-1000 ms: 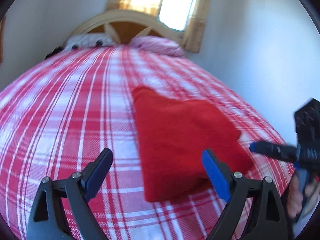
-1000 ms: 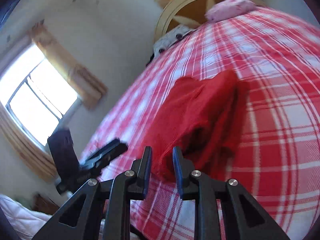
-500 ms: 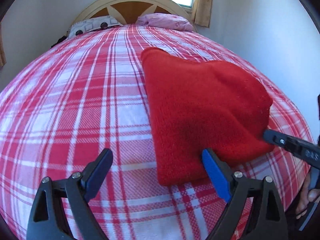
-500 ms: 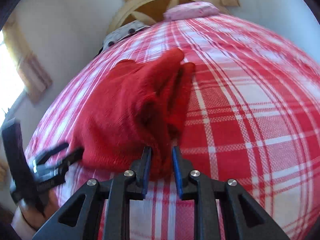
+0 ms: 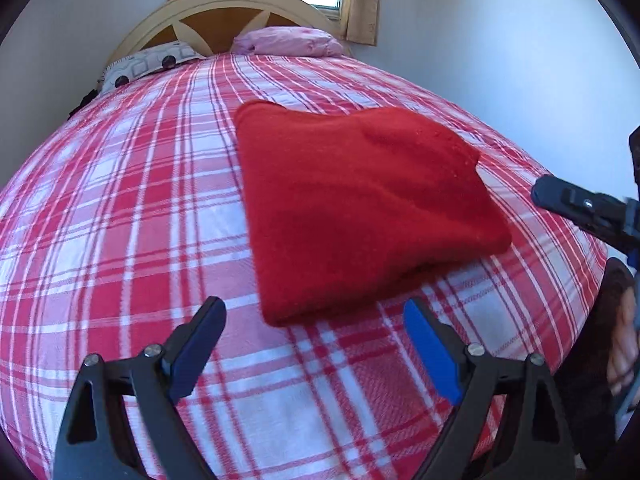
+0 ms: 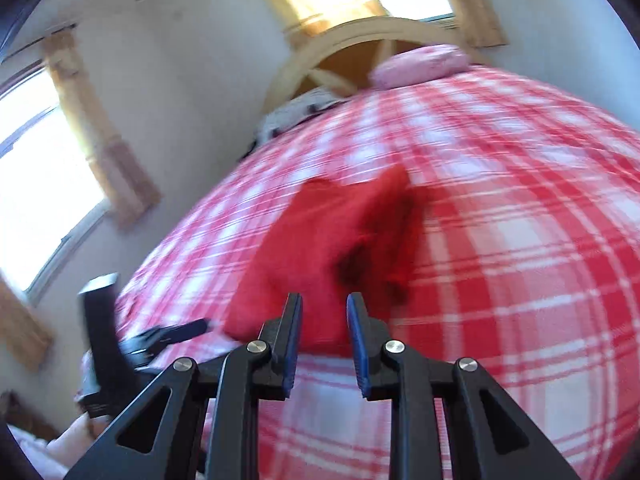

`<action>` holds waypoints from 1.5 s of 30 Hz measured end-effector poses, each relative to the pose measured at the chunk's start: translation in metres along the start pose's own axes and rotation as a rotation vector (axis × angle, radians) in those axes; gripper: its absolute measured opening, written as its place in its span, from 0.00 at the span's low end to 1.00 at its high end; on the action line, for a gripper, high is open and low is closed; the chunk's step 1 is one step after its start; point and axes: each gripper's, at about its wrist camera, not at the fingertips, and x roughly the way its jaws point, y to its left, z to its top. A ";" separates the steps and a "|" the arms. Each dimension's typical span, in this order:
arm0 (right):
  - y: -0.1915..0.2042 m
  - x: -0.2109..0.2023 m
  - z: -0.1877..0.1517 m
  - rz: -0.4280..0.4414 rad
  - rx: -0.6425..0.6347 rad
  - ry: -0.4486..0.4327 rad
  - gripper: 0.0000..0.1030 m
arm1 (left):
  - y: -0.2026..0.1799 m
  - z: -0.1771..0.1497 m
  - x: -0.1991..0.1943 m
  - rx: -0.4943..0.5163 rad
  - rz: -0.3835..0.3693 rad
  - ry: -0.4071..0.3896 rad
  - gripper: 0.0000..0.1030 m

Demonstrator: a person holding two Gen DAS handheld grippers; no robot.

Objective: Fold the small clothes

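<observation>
A folded red knit garment (image 5: 360,208) lies flat on the red-and-white plaid bedspread (image 5: 140,220). My left gripper (image 5: 312,306) hovers just short of its near edge, open wide, with nothing held. In the right wrist view, which is blurred by motion, the red garment (image 6: 320,240) lies just beyond my right gripper (image 6: 324,299). Its jaws stand narrowly apart and are opening, with no cloth pinched between them. From the left wrist view, the right gripper (image 5: 560,200) sits off the garment's right side, apart from it.
At the head of the bed are a pink pillow (image 5: 288,42), a patterned pillow (image 5: 152,60) and a curved wooden headboard (image 5: 224,12). A white wall runs close along the bed's right side. A hand (image 5: 624,340) shows at the right edge. A curtained window (image 6: 40,160) is on the left.
The right gripper pinched the garment's edge in the earlier frames; now it has let go and drawn back. The left gripper tilted down and backed slightly off the garment's near edge.
</observation>
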 end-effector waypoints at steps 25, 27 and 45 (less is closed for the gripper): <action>0.006 0.070 0.084 -0.159 -0.138 0.020 0.24 | 0.049 0.100 0.030 -0.148 0.083 -0.013 0.89; 0.002 0.089 0.084 -0.179 -0.141 0.061 0.24 | 0.041 0.106 0.047 -0.131 0.094 0.011 0.89; -0.023 0.105 0.052 -0.162 -0.133 0.069 0.44 | 0.026 0.100 0.083 -0.082 0.158 0.073 0.97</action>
